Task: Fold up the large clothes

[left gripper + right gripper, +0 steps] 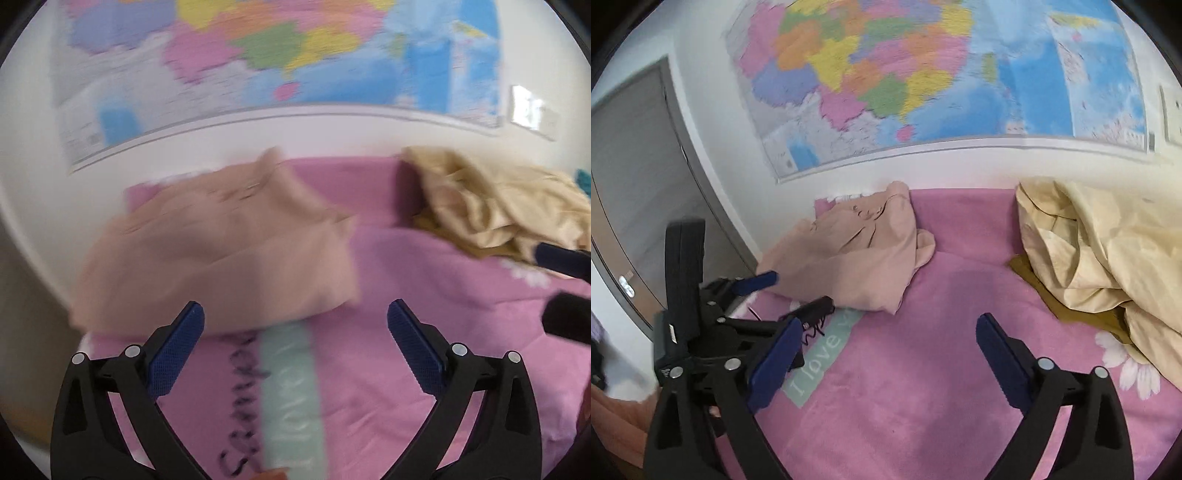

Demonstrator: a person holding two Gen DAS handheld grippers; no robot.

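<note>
- Fingers on both my grippers stand spread apart and hold nothing: the left gripper (295, 350) hangs over the pink blanket (388, 369) just below the pink garment (221, 251), and the right gripper (886, 365) sits at lower centre of its view over bare blanket.
- That garment lies roughly folded at centre left of both views, against the wall under the map (923, 74); the cream pile (1108, 251) is heaped at the right edge, well apart from it.
- Risk: the left view is smeared with motion, so I may close on the plush blanket along with the cloth and drag both.
- Risk: pinching only the top layer would pull the fold open.
- Risk: my left gripper shows at the left of the right view, close enough that the two could knock together if both go for the same edge.
</note>
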